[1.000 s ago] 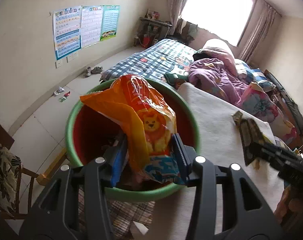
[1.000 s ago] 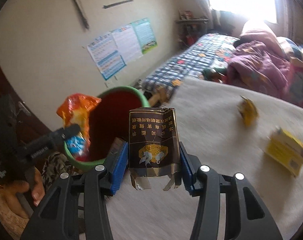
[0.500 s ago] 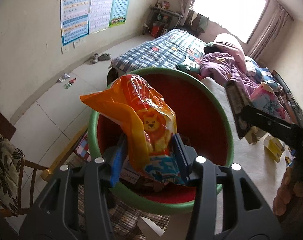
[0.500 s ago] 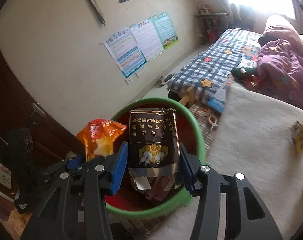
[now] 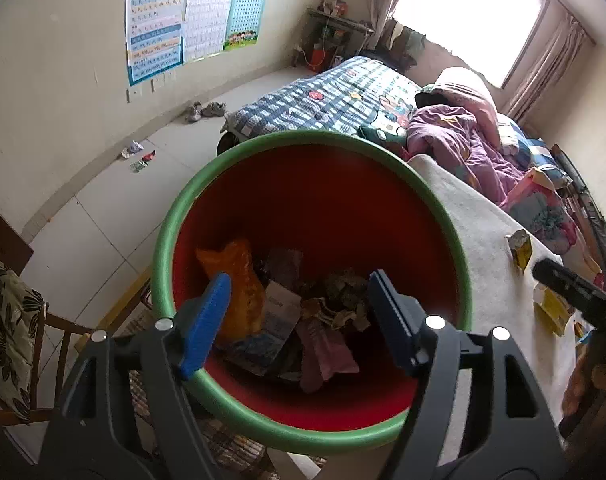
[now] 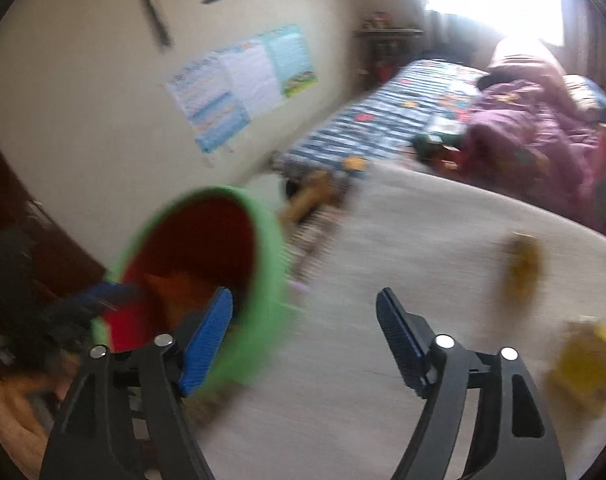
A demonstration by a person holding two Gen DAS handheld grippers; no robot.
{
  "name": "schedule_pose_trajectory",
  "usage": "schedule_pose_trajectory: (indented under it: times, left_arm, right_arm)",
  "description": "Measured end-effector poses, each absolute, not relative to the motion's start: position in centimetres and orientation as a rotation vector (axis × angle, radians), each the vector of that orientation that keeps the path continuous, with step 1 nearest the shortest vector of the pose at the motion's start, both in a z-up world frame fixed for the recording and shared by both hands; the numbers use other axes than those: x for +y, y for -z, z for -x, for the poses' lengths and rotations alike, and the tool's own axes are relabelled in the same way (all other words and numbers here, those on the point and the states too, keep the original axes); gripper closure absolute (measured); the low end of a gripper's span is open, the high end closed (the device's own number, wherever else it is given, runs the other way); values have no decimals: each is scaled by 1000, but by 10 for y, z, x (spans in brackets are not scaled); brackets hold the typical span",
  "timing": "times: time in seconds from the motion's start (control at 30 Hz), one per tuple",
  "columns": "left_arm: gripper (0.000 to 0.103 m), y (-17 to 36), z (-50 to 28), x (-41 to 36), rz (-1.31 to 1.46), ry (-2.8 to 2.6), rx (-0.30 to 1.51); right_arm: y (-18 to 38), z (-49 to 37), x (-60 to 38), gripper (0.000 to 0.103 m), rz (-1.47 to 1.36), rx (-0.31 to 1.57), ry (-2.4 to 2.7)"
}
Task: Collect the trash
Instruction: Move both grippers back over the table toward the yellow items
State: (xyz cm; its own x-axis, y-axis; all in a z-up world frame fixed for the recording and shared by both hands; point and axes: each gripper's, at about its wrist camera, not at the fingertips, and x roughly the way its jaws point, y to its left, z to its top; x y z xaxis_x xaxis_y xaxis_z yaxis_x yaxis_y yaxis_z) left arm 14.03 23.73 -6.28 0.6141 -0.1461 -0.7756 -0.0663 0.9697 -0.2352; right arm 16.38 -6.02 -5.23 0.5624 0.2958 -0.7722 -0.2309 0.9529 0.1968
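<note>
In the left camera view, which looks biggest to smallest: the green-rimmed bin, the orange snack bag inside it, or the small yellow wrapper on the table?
1. Green-rimmed bin, by far the largest.
2. Orange snack bag.
3. Yellow wrapper, though it lies farther from the camera, so this last ranking is unsure.

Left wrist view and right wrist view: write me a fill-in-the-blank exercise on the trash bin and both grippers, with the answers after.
1. The left gripper hangs over the bin with its jaws ____.
2. The bin is red inside and has a ____ rim.
3. The orange snack bag lies ____ the bin.
4. The right gripper, jaws open, holds ____, while a yellow box waits on the table.

Answers: open; green; inside; nothing
</note>
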Motion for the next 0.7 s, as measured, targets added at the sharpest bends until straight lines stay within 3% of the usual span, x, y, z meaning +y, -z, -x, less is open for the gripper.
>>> schedule_pose_trajectory:
  times: [0.27,0.6,0.67,0.7]
  left_arm:
    - [34,50,-132,199,240,74,883]
    - [34,51,-114,111,217,181,924]
    - [34,52,-113,92,228,208,938]
    - [34,52,-111,85,225,215,937]
  right_arm:
    - [73,-152,-196,16,106,1021,-48]
    - [116,-166,-238,12,360,1199,-248]
    - [123,-158,-234,16,392,1195,-273]
    - [124,-154,-233,32,391,1188,-279]
